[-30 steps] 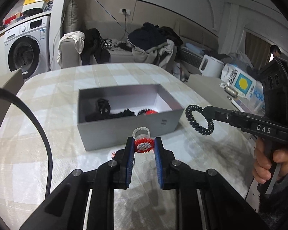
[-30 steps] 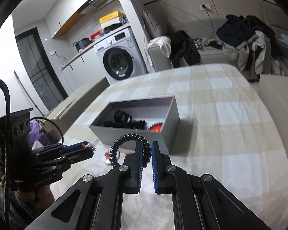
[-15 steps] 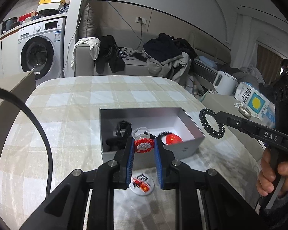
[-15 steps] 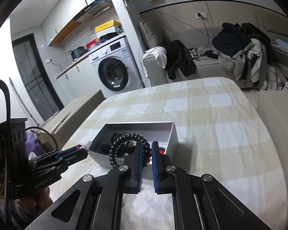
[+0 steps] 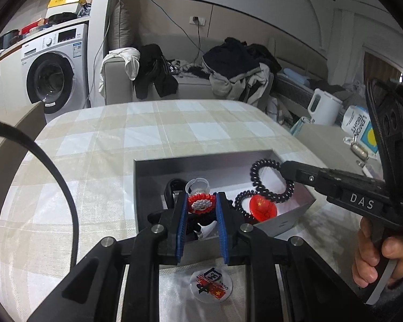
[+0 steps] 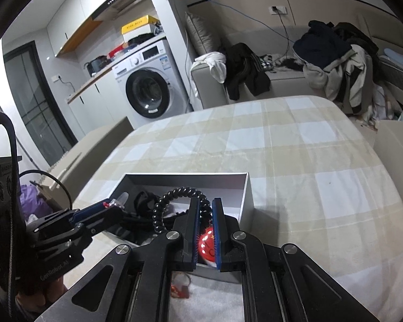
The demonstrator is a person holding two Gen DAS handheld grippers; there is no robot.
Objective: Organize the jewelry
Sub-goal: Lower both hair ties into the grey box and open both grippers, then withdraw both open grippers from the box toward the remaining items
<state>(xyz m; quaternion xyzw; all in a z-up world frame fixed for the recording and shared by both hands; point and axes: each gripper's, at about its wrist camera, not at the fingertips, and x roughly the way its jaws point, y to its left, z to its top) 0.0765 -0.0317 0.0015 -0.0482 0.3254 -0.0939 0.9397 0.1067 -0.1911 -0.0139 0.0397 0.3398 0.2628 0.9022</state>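
Observation:
A grey open box [image 5: 201, 162] [image 6: 245, 196] sits on the checked tablecloth. It holds dark hair ties [image 5: 172, 187] [image 6: 143, 201] and a red round badge [image 5: 263, 209] [image 6: 208, 244]. My left gripper [image 5: 201, 205] is shut on a red-and-white beaded ring [image 5: 200, 204] and holds it over the box's near left part. My right gripper [image 6: 206, 209] is shut on a black spiral hair tie [image 6: 174, 201] [image 5: 271, 182] and holds it over the box's right part.
A clear round badge [image 5: 211, 284] lies on the cloth in front of the box. A small red item [image 6: 178, 287] lies below my right gripper. A sofa with clothes [image 5: 228, 72] and a washing machine [image 5: 53, 75] stand beyond the table [image 6: 295, 145].
Both grippers have moved forward from in front of the box to over its inside, each still holding its item. The clear badge has come into view under the left gripper.

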